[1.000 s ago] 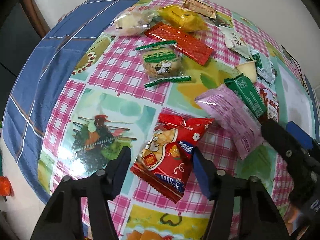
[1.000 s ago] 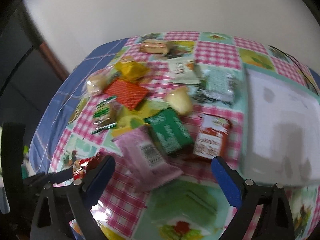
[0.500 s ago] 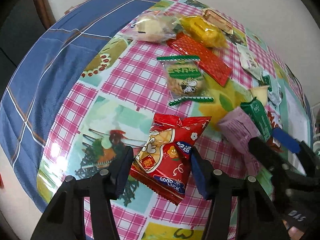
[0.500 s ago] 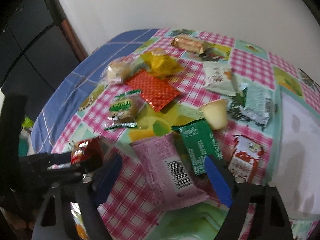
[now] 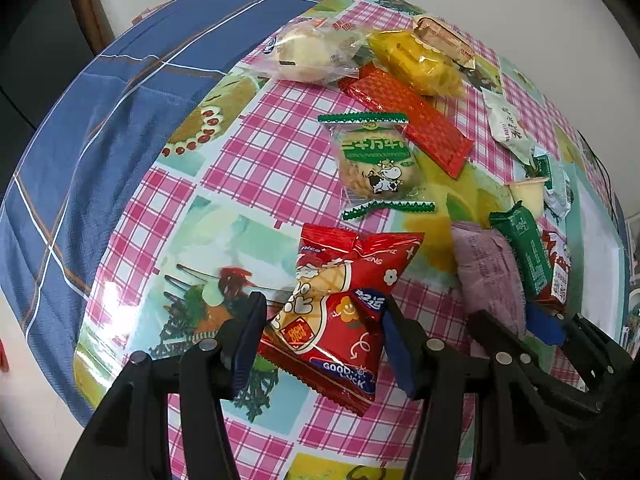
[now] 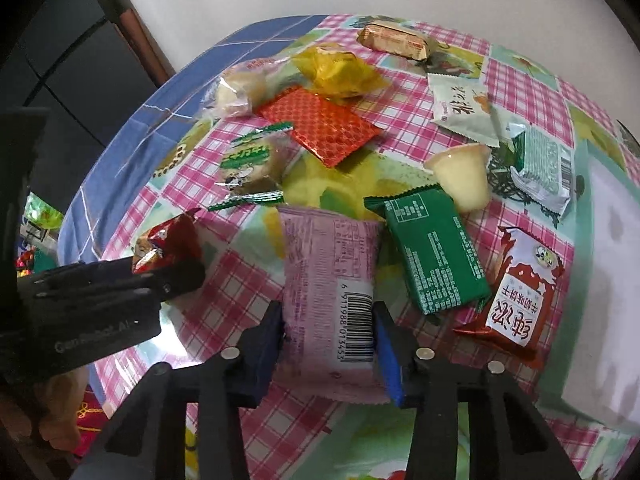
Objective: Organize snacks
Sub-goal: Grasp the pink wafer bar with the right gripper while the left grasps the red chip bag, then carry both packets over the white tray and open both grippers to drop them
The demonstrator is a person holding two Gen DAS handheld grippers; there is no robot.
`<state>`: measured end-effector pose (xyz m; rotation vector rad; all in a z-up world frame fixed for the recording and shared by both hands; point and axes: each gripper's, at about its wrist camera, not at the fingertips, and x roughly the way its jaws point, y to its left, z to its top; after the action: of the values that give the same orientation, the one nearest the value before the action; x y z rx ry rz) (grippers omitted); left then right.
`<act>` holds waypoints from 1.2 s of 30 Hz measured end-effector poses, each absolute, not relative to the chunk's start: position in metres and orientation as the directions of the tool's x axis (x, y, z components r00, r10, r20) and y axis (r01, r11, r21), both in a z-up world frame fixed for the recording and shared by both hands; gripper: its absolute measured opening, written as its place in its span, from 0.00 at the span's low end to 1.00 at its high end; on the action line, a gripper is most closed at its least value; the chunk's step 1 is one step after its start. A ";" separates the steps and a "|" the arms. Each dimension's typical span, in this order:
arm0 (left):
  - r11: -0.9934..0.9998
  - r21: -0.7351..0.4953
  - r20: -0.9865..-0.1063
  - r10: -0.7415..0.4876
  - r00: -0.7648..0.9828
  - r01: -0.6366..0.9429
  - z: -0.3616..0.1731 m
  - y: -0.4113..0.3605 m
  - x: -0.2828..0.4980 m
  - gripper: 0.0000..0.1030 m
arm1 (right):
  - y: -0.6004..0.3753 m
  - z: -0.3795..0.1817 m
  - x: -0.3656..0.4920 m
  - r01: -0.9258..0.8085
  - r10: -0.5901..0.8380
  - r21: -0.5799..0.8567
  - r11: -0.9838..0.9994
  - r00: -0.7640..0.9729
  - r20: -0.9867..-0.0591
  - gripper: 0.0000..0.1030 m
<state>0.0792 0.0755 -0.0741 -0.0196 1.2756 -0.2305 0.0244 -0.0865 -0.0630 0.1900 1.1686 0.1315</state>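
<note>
the left claw (image 5: 322, 338) pinches the red snack packet (image 5: 344, 304) by its lower half, both blue pads against the wrapper's sides, near the counter's (image 5: 256, 160) near-left edge. the right claw (image 6: 328, 354) is closed around the pink snack packet (image 6: 330, 280), pads touching its barcode end, toward the near edge. just beside the pink packet lies a green packet (image 6: 432, 252), overlapping its corner, and a red-and-white packet (image 6: 516, 296) sits further right. a pudding cup (image 6: 460, 176) lies tilted behind the green one. toward the far edge lie an orange-red wafer packet (image 6: 320, 128), a yellow packet (image 6: 340, 72) and a cow-print biscuit packet (image 5: 376, 164).
</note>
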 end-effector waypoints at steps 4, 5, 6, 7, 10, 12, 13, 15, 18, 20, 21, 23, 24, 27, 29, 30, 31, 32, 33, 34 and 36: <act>0.979 -0.129 -0.947 -0.169 0.274 0.158 -0.075 0.071 0.079 0.55 | -0.094 -0.062 0.022 0.034 0.230 0.265 0.964 0.396 -0.889 0.39; 0.978 -0.139 -0.945 -0.178 0.276 0.152 -0.073 0.070 0.079 0.55 | -0.096 -0.061 0.021 0.042 0.240 0.279 0.959 0.401 -0.884 0.39; 0.979 -0.140 -0.944 -0.178 0.279 0.149 -0.072 0.069 0.079 0.55 | -0.098 -0.059 0.020 0.048 0.247 0.290 0.956 0.405 -0.881 0.39; 0.979 -0.137 -0.942 -0.175 0.285 0.148 -0.070 0.069 0.078 0.55 | -0.100 -0.057 0.019 0.052 0.254 0.301 0.952 0.410 -0.876 0.39; 0.981 -0.129 -0.934 -0.169 0.314 0.144 -0.056 0.065 0.076 0.55 | -0.106 -0.046 0.014 0.063 0.293 0.354 0.933 0.436 -0.851 0.39; 0.982 -0.131 -0.928 -0.170 0.333 0.137 -0.045 0.063 0.074 0.55 | -0.111 -0.038 0.011 0.071 0.305 0.376 0.924 0.460 -0.834 0.39; 0.982 -0.131 -0.923 -0.171 0.344 0.135 -0.039 0.061 0.072 0.55 | -0.113 -0.033 0.009 0.072 0.307 0.383 0.921 0.471 -0.827 0.39; 0.983 -0.127 -0.916 -0.168 0.364 0.134 -0.028 0.055 0.070 0.55 | -0.119 -0.023 0.005 0.072 0.316 0.403 0.912 0.501 -0.806 0.39; 0.983 -0.128 -0.905 -0.170 0.389 0.131 -0.012 0.044 0.068 0.55 | -0.130 -0.012 -0.001 0.086 0.315 0.421 0.903 0.534 -0.785 0.39; 0.982 -0.131 -0.901 -0.174 0.398 0.134 -0.005 0.035 0.067 0.55 | -0.136 -0.007 -0.003 0.106 0.301 0.422 0.900 0.550 -0.779 0.39; 0.981 -0.131 -0.899 -0.178 0.400 0.141 0.000 0.027 0.066 0.55 | -0.141 -0.004 -0.005 0.124 0.282 0.414 0.902 0.559 -0.780 0.39; 0.979 -0.131 -0.897 -0.185 0.402 0.158 0.005 0.012 0.064 0.55 | -0.152 0.001 -0.008 0.170 0.231 0.388 0.906 0.568 -0.790 0.39; 0.978 -0.130 -0.897 -0.187 0.402 0.165 0.007 0.008 0.062 0.55 | -0.160 0.002 -0.011 0.198 0.202 0.373 0.907 0.572 -0.795 0.39; 0.972 -0.125 -0.895 -0.197 0.400 0.199 0.013 -0.020 0.057 0.55 | -0.186 0.002 -0.019 0.283 0.131 0.347 0.894 0.576 -0.807 0.39; 0.966 -0.125 -0.894 -0.208 0.398 0.224 0.018 -0.039 0.054 0.55 | -0.207 -0.001 -0.025 0.343 0.094 0.343 0.875 0.573 -0.814 0.39; 0.965 -0.123 -0.894 -0.210 0.396 0.233 0.018 -0.046 0.053 0.55 | -0.220 -0.003 -0.030 0.381 0.078 0.347 0.857 0.570 -0.818 0.39; 0.962 -0.122 -0.893 -0.214 0.396 0.245 0.019 -0.056 0.052 0.55 | -0.230 -0.003 -0.033 0.406 0.066 0.350 0.845 0.569 -0.820 0.39; 0.958 -0.120 -0.893 -0.218 0.395 0.259 0.020 -0.067 0.050 0.55 | -0.242 -0.004 -0.037 0.435 0.050 0.350 0.830 0.567 -0.822 0.39; 0.954 -0.119 -0.892 -0.224 0.393 0.274 0.020 -0.077 0.049 0.55 | -0.250 -0.006 -0.039 0.456 0.036 0.348 0.819 0.565 -0.824 0.39; 0.950 -0.120 -0.891 -0.232 0.391 0.288 0.021 -0.086 0.047 0.55 | -0.260 -0.007 -0.043 0.482 0.015 0.340 0.807 0.559 -0.829 0.39; 0.938 -0.127 -0.887 -0.253 0.386 0.322 0.021 -0.108 0.044 0.55 | -0.278 -0.010 -0.052 0.527 -0.022 0.325 0.785 0.548 -0.836 0.39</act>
<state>0.0443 -0.1084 0.0214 0.0691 1.1158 -0.3660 -0.0521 -0.2779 -0.0101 0.6007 0.9452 -0.3493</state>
